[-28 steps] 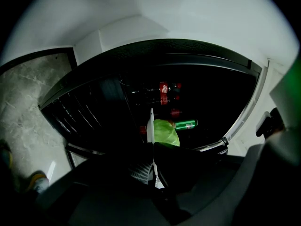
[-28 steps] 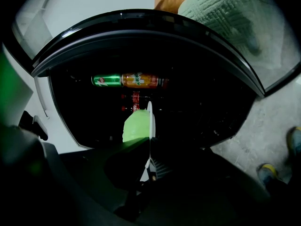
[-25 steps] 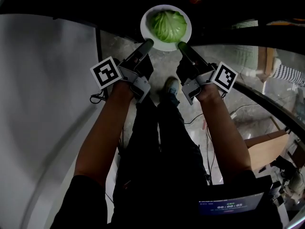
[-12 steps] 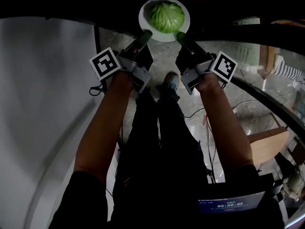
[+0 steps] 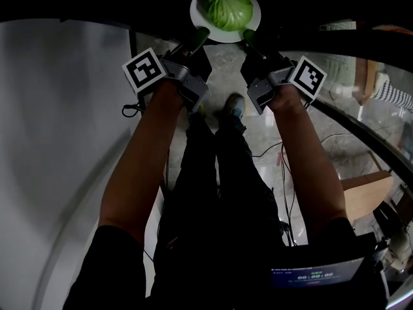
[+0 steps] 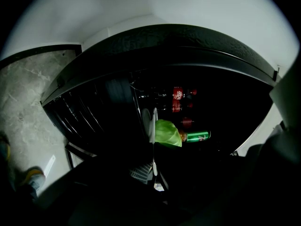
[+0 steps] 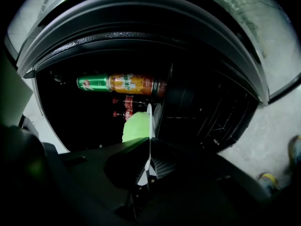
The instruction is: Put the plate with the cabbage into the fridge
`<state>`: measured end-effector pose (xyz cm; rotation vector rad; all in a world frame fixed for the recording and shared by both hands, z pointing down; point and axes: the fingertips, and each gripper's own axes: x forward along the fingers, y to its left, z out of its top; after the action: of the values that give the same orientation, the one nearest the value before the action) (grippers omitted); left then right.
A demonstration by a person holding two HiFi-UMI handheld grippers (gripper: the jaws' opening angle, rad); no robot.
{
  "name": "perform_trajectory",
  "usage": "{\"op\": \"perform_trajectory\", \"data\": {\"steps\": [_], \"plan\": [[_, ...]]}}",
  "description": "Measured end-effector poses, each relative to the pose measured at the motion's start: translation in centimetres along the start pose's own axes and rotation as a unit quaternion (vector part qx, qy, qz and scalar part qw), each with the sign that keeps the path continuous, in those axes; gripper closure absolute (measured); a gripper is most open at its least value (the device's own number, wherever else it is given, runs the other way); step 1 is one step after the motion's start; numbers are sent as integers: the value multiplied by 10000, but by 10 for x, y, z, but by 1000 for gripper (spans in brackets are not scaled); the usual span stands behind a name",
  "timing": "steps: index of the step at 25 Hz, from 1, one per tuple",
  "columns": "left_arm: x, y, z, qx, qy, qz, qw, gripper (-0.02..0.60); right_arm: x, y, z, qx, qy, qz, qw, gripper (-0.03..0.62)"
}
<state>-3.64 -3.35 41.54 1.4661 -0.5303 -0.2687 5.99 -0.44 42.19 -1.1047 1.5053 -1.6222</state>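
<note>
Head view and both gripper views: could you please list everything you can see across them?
plate: one, white, at the fridge opening, rim held from both sides
cabbage: one, green, on the plate
fridge: one, black, open, straight ahead
cola bottles: at least two, red labels, inside the fridge
can: one, green, inside the fridge
drink bottle: one, orange, next to the can
wire racks: black, inside the fridge
floor: grey marble, below
left tongs: shut on the plate's rim
right tongs: shut on the plate's rim
arms: two, bare
legs: two, black trousers
</note>
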Motion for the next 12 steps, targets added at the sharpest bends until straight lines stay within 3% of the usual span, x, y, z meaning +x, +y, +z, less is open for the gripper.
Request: {"op": "perform_trajectory", "data": {"steps": [12], "plan": [[-5, 3, 4, 81, -203, -115, 9997, 569, -6, -3, 10, -282, -267, -27, 9992, 579]]}}
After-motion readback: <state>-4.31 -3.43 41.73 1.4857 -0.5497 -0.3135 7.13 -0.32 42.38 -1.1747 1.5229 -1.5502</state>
